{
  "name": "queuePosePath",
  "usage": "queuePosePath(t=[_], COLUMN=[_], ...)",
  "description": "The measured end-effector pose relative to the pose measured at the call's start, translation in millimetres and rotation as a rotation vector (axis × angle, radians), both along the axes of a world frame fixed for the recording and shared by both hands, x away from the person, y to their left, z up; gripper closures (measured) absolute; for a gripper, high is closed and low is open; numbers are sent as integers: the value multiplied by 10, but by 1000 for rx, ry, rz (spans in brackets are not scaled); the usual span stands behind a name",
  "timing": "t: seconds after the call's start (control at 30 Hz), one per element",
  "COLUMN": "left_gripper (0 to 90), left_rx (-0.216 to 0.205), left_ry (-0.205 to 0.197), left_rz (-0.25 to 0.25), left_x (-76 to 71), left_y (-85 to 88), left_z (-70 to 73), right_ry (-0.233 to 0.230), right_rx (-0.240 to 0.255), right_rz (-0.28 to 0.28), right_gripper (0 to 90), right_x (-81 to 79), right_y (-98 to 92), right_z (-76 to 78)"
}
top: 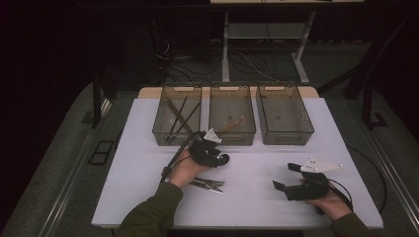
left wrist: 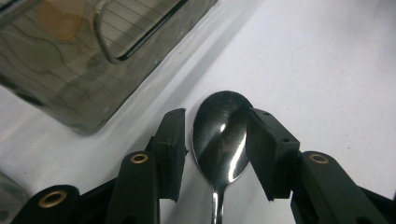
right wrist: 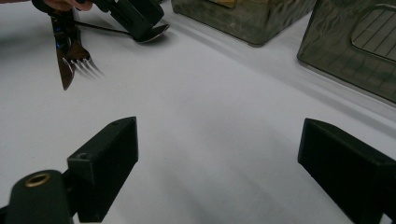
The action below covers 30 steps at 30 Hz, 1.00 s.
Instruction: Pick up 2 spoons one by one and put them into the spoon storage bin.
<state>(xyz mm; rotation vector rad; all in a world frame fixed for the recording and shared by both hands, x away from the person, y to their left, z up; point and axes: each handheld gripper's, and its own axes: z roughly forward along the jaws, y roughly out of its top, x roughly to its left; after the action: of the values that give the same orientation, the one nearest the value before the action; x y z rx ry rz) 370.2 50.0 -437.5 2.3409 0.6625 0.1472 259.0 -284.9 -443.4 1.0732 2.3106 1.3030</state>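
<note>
Three bins (top: 232, 140) sit along the far side of our white table (top: 148, 197), and we're partway through sorting cutlery into them, as far as we can judge. The left bin (top: 177, 133) already has some long dark sticks in it, chopsticks maybe, and the middle one holds something wooden, too small to call. The right bin (top: 284, 136) looks nearly bare.

Right now our left gripper (left wrist: 215, 149) is down over a spoon (left wrist: 220, 140) lying flat on the table, just in front of the middle bin. Its jaws straddle the bowl of the spoon; the right pad looks to be touching the bowl's edge, the left one has a thin gap, so no real clamp yet.

Spoon's long axis runs along the gripper's line: bowl pointing away toward the bins, handle back toward us.

Our right gripper (right wrist: 219, 172) hovers wide apart over bare table, holding nothing.

Left to do, we reckon: grab the spoon, bin it, then the fork (right wrist: 84, 65) and knife (right wrist: 63, 70) lying near our left hand.
</note>
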Motion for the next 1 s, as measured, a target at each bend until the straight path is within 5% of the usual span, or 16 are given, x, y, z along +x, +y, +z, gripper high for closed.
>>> queuePosePath(t=[0.53, 1.0], left_gripper=[625, 756], left_rx=[49, 99], left_ry=[0, -75], left_rz=[-31, -61], left_x=[-54, -96], left_y=[-67, -77], left_z=[-22, 31], right_ry=[-1, 0], right_rx=[-1, -2], right_rz=[0, -1], right_gripper=[119, 119], right_x=[2, 3], right_y=[-1, 1], right_z=[-1, -3])
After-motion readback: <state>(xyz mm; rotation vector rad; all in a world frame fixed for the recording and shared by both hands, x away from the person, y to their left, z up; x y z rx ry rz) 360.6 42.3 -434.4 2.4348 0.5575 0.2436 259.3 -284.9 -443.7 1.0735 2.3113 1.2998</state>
